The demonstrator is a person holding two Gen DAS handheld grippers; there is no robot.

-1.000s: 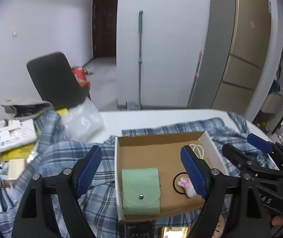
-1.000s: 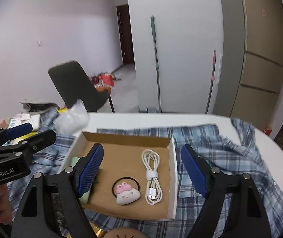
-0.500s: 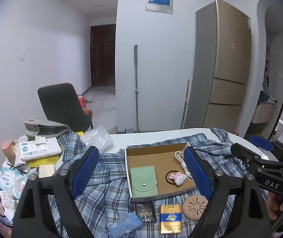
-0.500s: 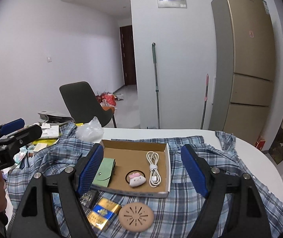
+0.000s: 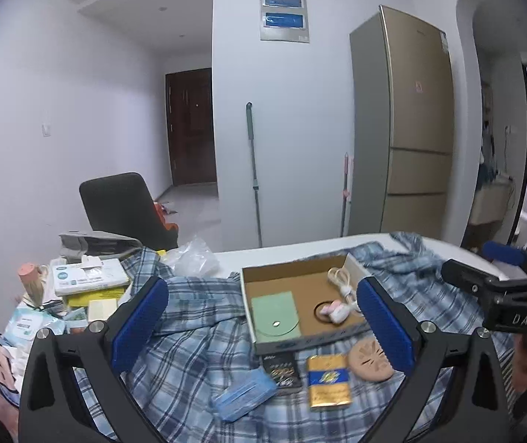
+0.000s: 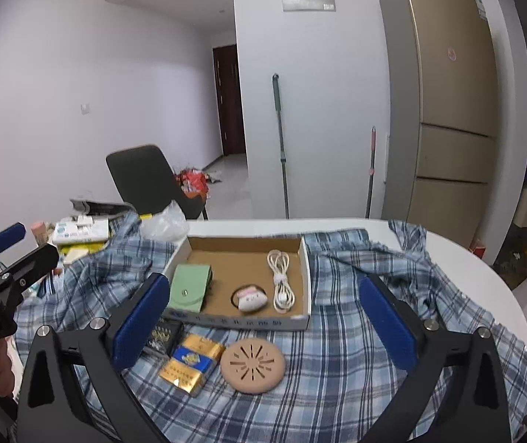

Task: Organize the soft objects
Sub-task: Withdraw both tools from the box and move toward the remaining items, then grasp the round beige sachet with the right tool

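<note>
Both grippers farther from table point(image 6: 485, 269).

A blue-and-white plaid shirt point(image 6: 355, 332) lies rumpled and spread across the table, under and ahead of both pairs of fingers. On it, ahead of the fingers, sits an open cardboard box point(image 6: 248, 323) holding a flat green snap pouch point(image 6: 189, 291), a pink plush hair tie point(image 6: 250, 298) and a coiled white cable point(image 6: 281, 280).

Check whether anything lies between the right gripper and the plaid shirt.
Nothing blocks it. The right gripper, jaws open and empty, hangs over bare shirt. But the box, tan disc and gold packet lie on the shirt.
</note>
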